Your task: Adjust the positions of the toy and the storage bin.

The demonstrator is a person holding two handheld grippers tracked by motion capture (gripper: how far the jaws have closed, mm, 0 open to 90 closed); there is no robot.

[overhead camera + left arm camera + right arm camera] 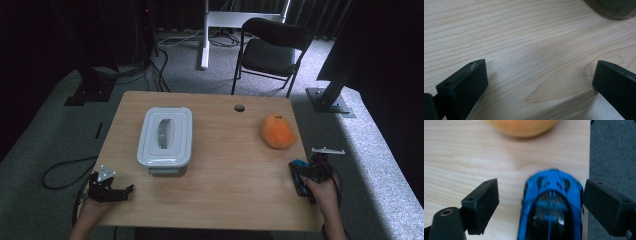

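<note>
High view: we saw the left gripper (pixel 116 191) resting at the near left corner of the table (pixel 225 200), fingers spread wide with nothing between them. The right gripper (pixel 299 176) sat at the near right edge, over a blue toy car (pixel 298 172). One lidded grey container (pixel 165 136) stood left of centre, and one orange fruit (pixel 278 131) far right, just beyond the car. One black chair (pixel 270 50) stood past the far edge.

Left gripper view: we saw two black fingers (pixel 465 85) wide apart over bare wood, holding nothing. The container's corner (pixel 616 8) showed at top right.

Right gripper view: fingers (pixel 482 202) were fully spread, the car (pixel 552 205) lying between them. It sat close to the right-hand finger; we could not tell whether it touched. A clear gap stayed at the other finger, so there was no grip. The fruit (pixel 524 127) lay just beyond. Count: one car, one fruit, one container, two grippers.
</note>
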